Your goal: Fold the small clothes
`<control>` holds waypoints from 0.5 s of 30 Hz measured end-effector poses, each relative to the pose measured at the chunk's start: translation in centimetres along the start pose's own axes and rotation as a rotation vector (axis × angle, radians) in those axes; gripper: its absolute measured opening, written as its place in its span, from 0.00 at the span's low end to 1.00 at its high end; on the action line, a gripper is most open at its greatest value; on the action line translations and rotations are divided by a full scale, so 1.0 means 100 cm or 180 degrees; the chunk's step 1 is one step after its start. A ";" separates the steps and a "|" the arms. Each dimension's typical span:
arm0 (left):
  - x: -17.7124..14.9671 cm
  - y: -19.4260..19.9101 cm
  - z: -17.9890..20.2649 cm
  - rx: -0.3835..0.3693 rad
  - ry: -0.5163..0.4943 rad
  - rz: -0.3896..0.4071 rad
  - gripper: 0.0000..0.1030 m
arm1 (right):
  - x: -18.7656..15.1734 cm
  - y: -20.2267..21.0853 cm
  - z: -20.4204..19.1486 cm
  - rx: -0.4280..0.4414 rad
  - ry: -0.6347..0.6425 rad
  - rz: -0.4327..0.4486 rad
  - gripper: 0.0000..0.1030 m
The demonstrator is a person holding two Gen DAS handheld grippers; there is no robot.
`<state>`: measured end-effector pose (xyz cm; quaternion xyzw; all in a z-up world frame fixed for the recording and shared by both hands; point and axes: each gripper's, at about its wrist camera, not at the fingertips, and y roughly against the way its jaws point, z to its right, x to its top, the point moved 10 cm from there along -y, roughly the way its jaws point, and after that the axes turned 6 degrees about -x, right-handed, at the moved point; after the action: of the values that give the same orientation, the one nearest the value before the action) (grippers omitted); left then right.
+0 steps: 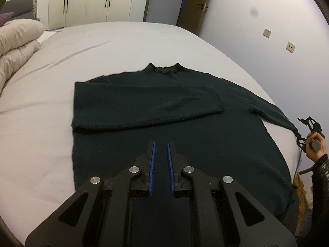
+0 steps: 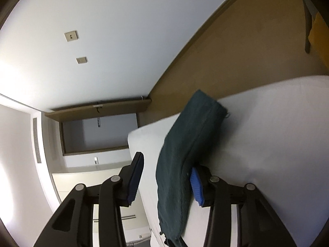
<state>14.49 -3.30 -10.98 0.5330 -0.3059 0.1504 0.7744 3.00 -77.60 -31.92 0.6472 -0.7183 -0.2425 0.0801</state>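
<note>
A dark green sweater [image 1: 164,111] lies flat on the bed [image 1: 41,103], collar far from me. Its left sleeve is folded across the chest; its right sleeve [image 1: 273,111] stretches out to the bed's right edge. My left gripper [image 1: 161,144] hovers over the sweater's lower middle, jaws a little apart with nothing between them. My right gripper [image 1: 304,131] is at the right sleeve's cuff. In the right wrist view it [image 2: 166,164] is open, rolled sideways, and the sleeve end [image 2: 185,144] lies between the pads, resting against the right pad [image 2: 196,187].
A rolled beige duvet [image 1: 18,41] sits at the bed's far left. A white wall [image 1: 267,20] with sockets and a brown door [image 1: 191,2] stand to the right. Wardrobes [image 1: 88,0] line the back. Bare sheet lies left of the sweater.
</note>
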 end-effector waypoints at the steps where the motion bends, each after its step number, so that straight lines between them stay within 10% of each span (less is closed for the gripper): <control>1: -0.002 -0.002 0.002 -0.0020 0.0021 -0.0024 0.10 | 0.000 -0.001 -0.001 0.0019 0.0011 0.0014 0.44; 15: -0.021 -0.033 0.006 -0.0250 0.0169 -0.0239 0.10 | 0.020 -0.019 0.009 -0.0381 0.0377 0.0065 0.09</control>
<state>14.60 -4.91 -14.58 0.5091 -0.2708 0.1232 0.8076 4.01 -79.43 -34.02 0.6471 -0.7031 -0.2455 0.1634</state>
